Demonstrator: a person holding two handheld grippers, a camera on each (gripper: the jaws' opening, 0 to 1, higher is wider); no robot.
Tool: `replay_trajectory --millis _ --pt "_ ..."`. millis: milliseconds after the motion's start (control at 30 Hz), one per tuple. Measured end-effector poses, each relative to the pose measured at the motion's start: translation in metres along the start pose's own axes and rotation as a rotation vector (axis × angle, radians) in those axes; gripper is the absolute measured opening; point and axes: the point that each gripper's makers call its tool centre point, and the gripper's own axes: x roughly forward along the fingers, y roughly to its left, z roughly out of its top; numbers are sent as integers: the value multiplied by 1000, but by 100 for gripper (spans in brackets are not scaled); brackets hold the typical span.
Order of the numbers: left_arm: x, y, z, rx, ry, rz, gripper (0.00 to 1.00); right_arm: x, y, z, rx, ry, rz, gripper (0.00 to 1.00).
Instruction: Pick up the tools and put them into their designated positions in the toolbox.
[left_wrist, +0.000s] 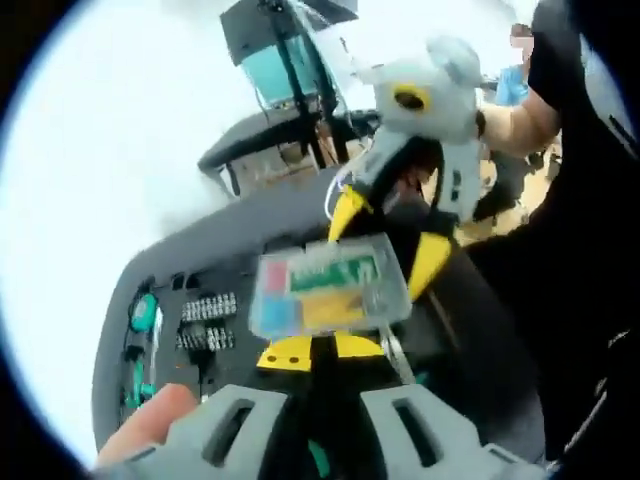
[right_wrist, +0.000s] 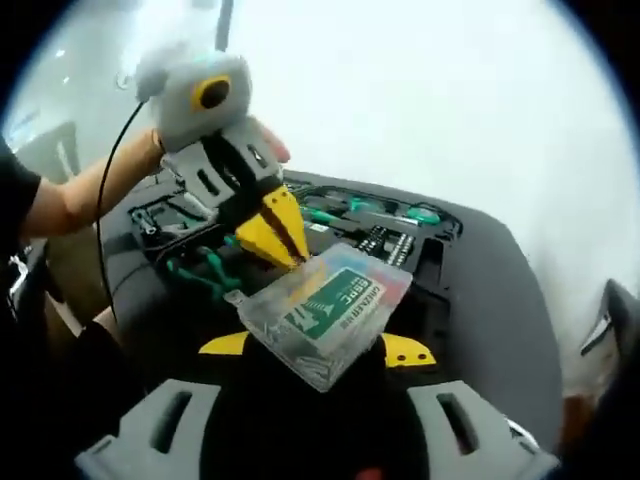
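**Handoff in progress: parts box held over the open toolbox**

Step, as I read it: the clear plastic parts box (right_wrist: 325, 308) is in transit or being regripped between the two grippers, not yet seated in its slot.

Nearest, right gripper view: the right gripper (right_wrist: 315, 352) has its yellow tips spread wide, one on each side of the box, which sits tilted across them. Looks clamped on the box's width, though the contact faces are hidden under it.

Just beyond: the left gripper (right_wrist: 283, 232) comes in from the left, yellow tips nearly together at the box's upper edge. Pinching the rim or merely touching it, can't tell.

Left gripper view: the same box (left_wrist: 328, 288) is blurred, hanging in front of the left gripper's own tips (left_wrist: 318, 349). The right gripper (left_wrist: 392, 232) reaches in from behind it with tips apart, straddling the box.

Farther back: the black toolbox (right_wrist: 480, 280) lies open, with a bit set (right_wrist: 388, 242) and green-handled tools (right_wrist: 345, 208) already in their recesses.

Next move, my call: settle on one firm grip, release the other, then find the empty recess matching the box outline and lower it in flat. Risk: a tilted box slipping from the jaws.
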Motion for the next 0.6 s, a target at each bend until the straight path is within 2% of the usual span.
replay_trajectory --millis 67,100,167,200,300,433,600 --pt "8 -4 -2 43 16 8 2 0 -3 1 -26 0 -10 37" --pt "9 -5 8 30 -40 12 2 0 -3 1 -36 0 -12 37" --pt "10 -12 14 34 -34 -10 2 1 -3 2 -45 4 -7 37" --pt "12 -14 11 74 10 -16 2 1 -3 2 -56 5 -11 38" --pt "16 -17 17 91 9 -20 0 -2 -8 2 -137 39 -25 38" --pt "22 -17 21 97 33 -46 0 -9 -10 1 -128 47 -23 38" --pt "30 -18 30 109 32 -53 0 -13 -18 -2 -134 60 -48 38"
